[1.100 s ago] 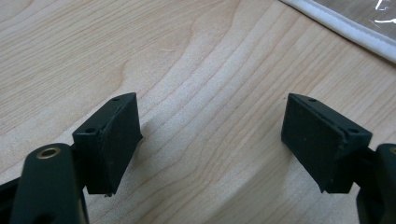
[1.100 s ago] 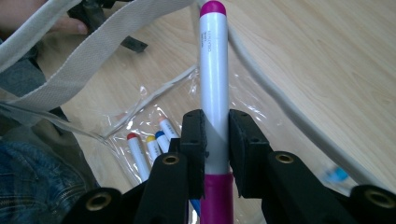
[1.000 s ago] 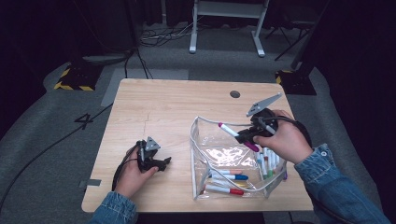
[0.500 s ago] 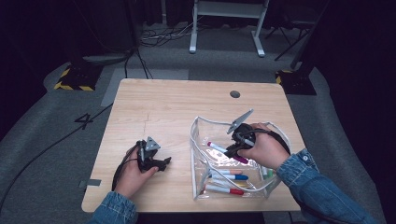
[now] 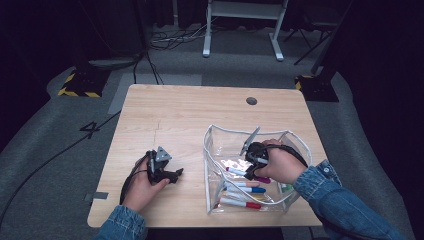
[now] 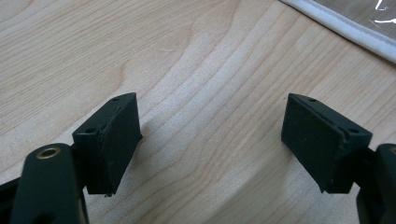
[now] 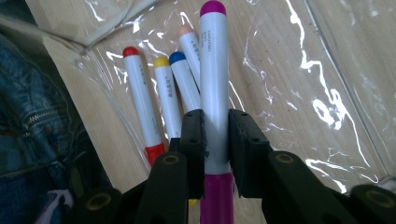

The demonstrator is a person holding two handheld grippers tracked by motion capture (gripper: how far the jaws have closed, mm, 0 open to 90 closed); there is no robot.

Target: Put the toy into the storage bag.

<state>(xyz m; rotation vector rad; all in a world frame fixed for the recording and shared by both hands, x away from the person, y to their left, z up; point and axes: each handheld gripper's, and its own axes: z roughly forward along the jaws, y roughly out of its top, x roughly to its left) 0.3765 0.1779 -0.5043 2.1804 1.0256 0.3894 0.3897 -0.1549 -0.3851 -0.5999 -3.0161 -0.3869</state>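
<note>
A white marker with magenta ends (image 7: 214, 70) is clamped between the jaws of my right gripper (image 7: 215, 135). In the high view that right gripper (image 5: 248, 170) reaches down inside a clear plastic pouch (image 5: 225, 129), with the marker (image 5: 235, 171) low over the pouch floor. Under it lie red-capped (image 7: 140, 93), yellow-capped (image 7: 166, 88) and blue-capped (image 7: 184, 81) markers. My left gripper (image 5: 176, 174) rests on the wooden table (image 5: 190, 115) left of the pouch. Its jaws (image 6: 210, 140) stand wide apart with bare wood between them.
More markers lie along the pouch's near side, among them a red one (image 5: 240, 203) and a blue one (image 5: 250, 189). The pouch's white piped edge (image 6: 345, 28) runs just beyond the left gripper. A round cable hole (image 5: 251, 100) sits at the table's far side.
My right gripper has come down and leftward from the pouch's far right rim into the pouch, carrying the magenta marker. The left gripper has stayed where it was.
</note>
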